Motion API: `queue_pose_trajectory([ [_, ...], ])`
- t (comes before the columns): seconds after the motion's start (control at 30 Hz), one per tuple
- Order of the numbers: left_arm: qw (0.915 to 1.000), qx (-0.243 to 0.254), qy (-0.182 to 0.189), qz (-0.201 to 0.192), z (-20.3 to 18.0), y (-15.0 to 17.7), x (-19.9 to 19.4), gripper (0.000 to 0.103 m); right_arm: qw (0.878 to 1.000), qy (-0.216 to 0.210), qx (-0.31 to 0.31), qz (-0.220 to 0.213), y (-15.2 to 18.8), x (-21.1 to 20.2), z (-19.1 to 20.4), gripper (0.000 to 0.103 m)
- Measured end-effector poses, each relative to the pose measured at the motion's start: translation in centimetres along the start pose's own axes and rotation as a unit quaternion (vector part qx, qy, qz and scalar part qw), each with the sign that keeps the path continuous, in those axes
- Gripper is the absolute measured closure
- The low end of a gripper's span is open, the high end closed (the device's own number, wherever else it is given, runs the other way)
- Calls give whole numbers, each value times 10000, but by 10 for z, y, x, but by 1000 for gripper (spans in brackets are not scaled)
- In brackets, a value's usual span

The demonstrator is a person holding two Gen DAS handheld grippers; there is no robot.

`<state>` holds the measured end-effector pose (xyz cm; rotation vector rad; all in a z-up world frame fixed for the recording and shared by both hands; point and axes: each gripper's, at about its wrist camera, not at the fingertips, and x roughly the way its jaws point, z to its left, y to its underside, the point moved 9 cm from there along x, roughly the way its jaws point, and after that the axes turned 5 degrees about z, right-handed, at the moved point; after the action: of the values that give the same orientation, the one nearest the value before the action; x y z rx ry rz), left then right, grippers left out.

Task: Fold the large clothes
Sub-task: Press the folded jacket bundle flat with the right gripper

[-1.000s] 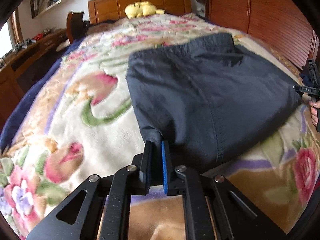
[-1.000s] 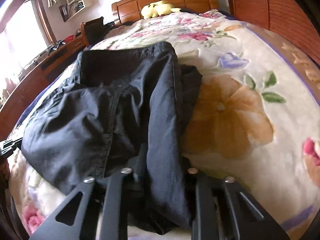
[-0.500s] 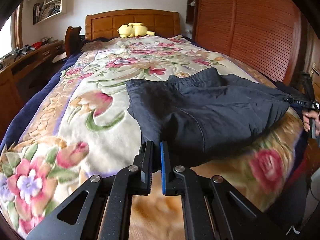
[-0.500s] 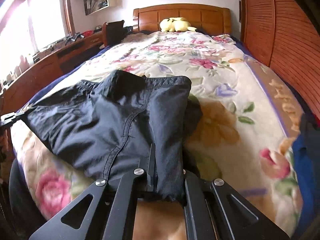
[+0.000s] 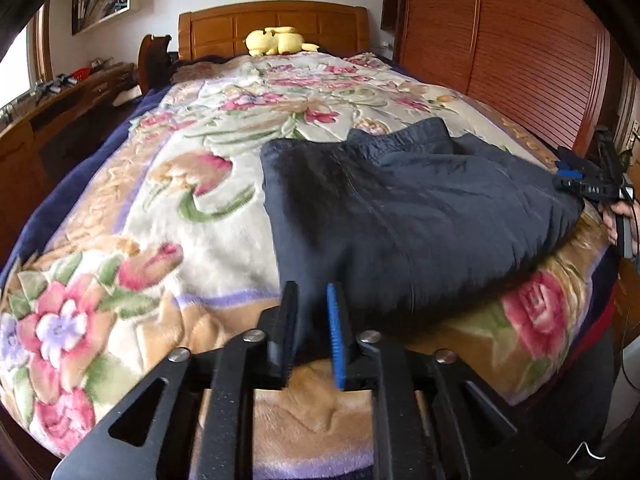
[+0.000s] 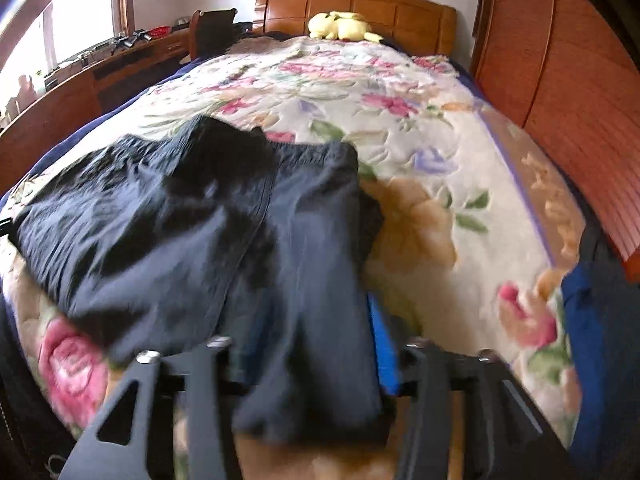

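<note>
A: Counted?
B: One dark garment (image 5: 404, 216), one floral blanket (image 5: 132, 216), one yellow plush toy (image 5: 278, 41), two grippers.
A: Grip states?
B: Left gripper (image 5: 313, 322) parted slightly, cloth corner between fingers, clamping not confirmed. Right gripper (image 6: 308, 344) spread wide, fabric draped over.
A: Location, margins?
B: Lay near bed's foot edge. Bare blanket toward headboard (image 6: 356, 8).

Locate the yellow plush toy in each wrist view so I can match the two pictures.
Left wrist: yellow plush toy at top centre, against the wooden headboard.
Right wrist: yellow plush toy at top, slightly right of centre.
Shared landmark: the headboard, behind the toy in both.
</note>
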<state>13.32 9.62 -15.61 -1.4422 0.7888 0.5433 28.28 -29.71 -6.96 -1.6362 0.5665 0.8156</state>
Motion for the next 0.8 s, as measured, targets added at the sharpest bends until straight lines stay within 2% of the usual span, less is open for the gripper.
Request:
queue_pose_trajectory([
  [0.13,9999,-52,76,-111,-5,-13,-2,73,10000,66,-23,-53,-25,13,1,44],
  [0.3,9999,29,57,-140,-16,-30,9,73,9998,48,-140,124,-59,55,2,43],
  [0.57,9999,143,81,-23,-33,-38,31,73,9989,36,128,447,-94,128,-20,43],
  [0.8,9997,192,101,89,-36,-41,43,73,9912,-546,802,902,-106,184,-41,44],
])
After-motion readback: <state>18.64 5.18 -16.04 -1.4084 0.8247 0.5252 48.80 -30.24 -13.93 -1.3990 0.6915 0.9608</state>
